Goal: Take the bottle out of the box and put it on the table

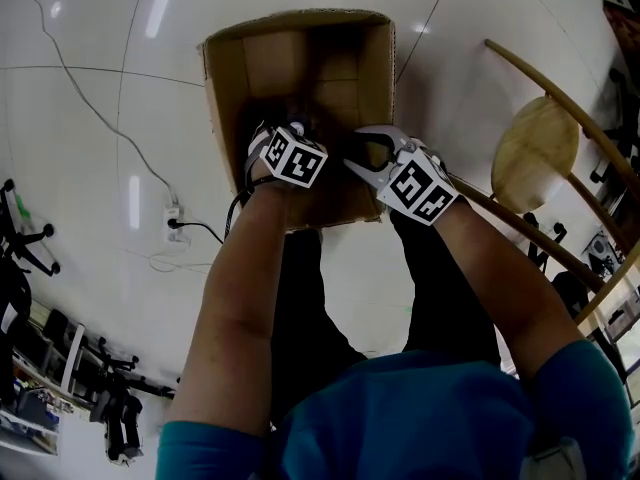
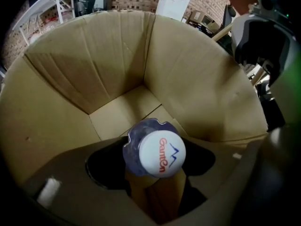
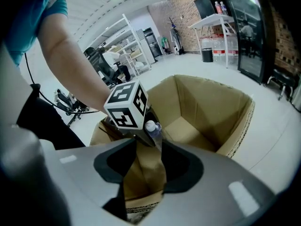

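An open cardboard box (image 1: 300, 58) stands on the white floor in front of me. A clear bottle (image 2: 157, 152) with a white printed cap stands upright inside it, near the box's near wall (image 2: 94, 69). My left gripper (image 1: 298, 133) points steeply down into the box. Seen along its jaws, the left gripper (image 2: 157, 150) is open, with the bottle's cap and shoulder between the jaws and dark gaps either side. My right gripper (image 1: 368, 158) is shut on the box's near wall (image 3: 141, 173). In the right gripper view, the bottle's cap (image 3: 150, 126) peeks out beside the left marker cube (image 3: 126, 105).
A wooden chair (image 1: 540, 148) stands to the right of the box. A power strip with cables (image 1: 172, 218) lies on the floor to the left, and office chairs (image 1: 20, 238) stand beyond it. Shelves (image 3: 127, 36) and a glass-door fridge (image 3: 254, 27) line the room.
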### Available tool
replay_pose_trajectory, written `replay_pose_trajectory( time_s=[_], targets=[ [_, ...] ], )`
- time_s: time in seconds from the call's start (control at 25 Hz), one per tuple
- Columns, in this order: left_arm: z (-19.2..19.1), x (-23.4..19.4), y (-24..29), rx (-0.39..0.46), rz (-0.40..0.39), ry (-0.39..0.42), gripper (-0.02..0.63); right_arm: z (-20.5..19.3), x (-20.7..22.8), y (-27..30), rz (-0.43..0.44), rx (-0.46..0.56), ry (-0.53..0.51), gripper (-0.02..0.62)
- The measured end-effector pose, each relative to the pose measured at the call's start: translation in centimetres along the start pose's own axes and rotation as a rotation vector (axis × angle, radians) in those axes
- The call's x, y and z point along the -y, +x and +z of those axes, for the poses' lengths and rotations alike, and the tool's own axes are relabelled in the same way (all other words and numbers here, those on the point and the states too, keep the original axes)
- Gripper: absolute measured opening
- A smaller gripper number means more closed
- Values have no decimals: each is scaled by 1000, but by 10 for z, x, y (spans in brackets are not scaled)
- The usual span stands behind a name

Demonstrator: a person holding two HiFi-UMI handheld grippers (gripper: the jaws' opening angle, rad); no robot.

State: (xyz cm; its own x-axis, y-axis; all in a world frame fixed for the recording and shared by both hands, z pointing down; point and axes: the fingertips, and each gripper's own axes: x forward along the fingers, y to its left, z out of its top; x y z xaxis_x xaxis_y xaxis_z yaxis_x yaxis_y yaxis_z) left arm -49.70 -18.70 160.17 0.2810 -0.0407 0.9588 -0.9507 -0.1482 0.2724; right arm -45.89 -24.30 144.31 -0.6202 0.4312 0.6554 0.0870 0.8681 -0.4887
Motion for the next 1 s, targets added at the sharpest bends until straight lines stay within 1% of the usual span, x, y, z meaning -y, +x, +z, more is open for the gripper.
replay_pose_trajectory(
  time_s=[0.16,0.28,0.4,0.48,0.56,0.64,0.8,0.88,0.92,1.0],
  targets=[
    [5,2,-28,18,11,-3,319,12,-6,-5,-8,4,1,170],
    [5,21,-66,30,5,-11,319,27,-24,-24,-6,4,3,170],
    [11,46,-111,77,-5,-31,319,51,-47,-54,-6,17,-13,170],
    [25,47,-150,133,11,-59,319,81,-54,-76,-10,42,-52,170],
    [39,56,-206,196,17,-96,319,118,-74,-114,-7,53,-98,170],
    [52,74,-277,254,23,-114,319,156,-104,-164,-2,47,-145,170],
    [72,116,-423,356,56,-101,319,225,-162,-269,-31,69,-196,170],
    [64,142,-493,392,75,-90,319,253,-204,-314,-48,79,-218,169],
    [55,157,-520,402,86,-85,319,260,-226,-332,-51,82,-231,170],
    [41,187,-559,410,106,-84,319,263,-262,-361,-48,91,-258,170]
  ],
)
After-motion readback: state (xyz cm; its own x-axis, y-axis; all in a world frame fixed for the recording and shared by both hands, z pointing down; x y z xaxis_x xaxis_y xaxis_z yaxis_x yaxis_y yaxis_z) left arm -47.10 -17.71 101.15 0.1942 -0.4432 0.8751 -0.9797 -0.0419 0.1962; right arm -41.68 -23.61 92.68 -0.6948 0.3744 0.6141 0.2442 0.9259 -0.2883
